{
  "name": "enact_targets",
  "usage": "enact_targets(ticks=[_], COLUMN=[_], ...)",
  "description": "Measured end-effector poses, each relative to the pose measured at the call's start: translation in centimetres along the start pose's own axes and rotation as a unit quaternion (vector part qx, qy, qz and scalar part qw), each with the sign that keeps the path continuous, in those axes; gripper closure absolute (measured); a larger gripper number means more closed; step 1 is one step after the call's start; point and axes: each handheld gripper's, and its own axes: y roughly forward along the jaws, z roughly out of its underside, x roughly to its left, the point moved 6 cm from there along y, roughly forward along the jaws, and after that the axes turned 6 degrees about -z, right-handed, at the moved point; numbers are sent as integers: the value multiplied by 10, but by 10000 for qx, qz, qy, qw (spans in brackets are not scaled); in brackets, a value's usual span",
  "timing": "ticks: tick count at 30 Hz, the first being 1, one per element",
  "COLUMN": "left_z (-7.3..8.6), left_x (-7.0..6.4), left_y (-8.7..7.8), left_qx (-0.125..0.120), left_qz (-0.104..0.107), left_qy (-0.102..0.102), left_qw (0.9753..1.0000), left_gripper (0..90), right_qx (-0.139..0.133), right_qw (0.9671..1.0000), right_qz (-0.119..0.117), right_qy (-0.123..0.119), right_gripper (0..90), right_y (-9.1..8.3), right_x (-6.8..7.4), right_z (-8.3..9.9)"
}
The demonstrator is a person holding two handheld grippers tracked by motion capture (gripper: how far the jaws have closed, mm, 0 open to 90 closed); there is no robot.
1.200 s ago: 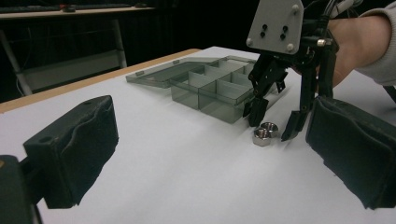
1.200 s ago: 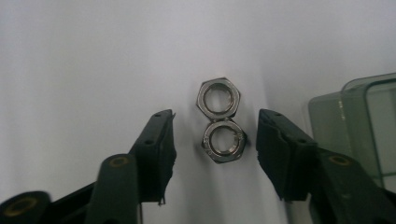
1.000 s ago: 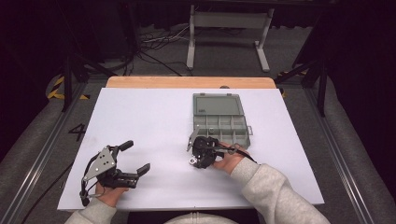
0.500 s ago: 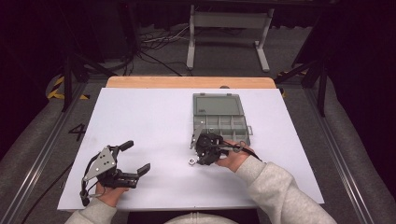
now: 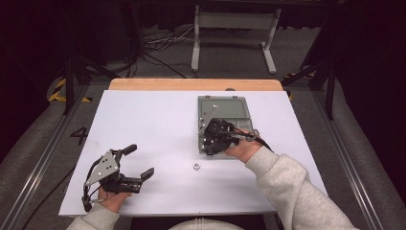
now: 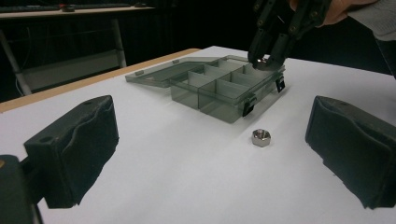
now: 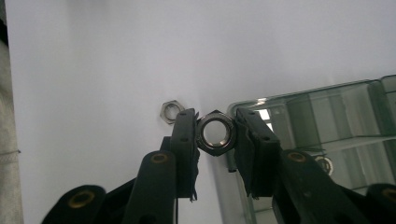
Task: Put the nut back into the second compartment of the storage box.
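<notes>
left gripper (image 5: pixel 136 161): black frame, grey three-cornered plate with small holes on top
left jaws: thick black blocks with wavy, moulded inner faces, a small hole in one
left cable (image 5: pixel 86 194): thin, black, looping by the wrist
right gripper (image 7: pixel 214 133): black, flat jaws on hinged links, brass-coloured pivot pins
right cable (image 5: pixel 257 139): black
sleeves (image 5: pixel 297 191): light grey knit, ribbed cuffs
</notes>
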Motion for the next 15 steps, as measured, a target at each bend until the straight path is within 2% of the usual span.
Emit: enact_targets(ticks=[3, 4, 15], left_z=[0, 0, 0], left_x=[0, 0, 0], left_y=[0, 0, 0], left_qx=[8, 6, 19], left_qz=[7, 11, 10], left_qy=[0, 2, 5], left_qw=[10000, 10000, 10000], left_gripper=[32, 32, 32], right_qx=[-49, -57, -245], right_qw=[9999, 9999, 9984], right_qz=[83, 119, 400], right_qy=[31, 59, 320], right_gripper=[696, 696, 696], right_y=[-3, -6, -23], right_x=[-6, -12, -46], right_z=[0, 0, 2])
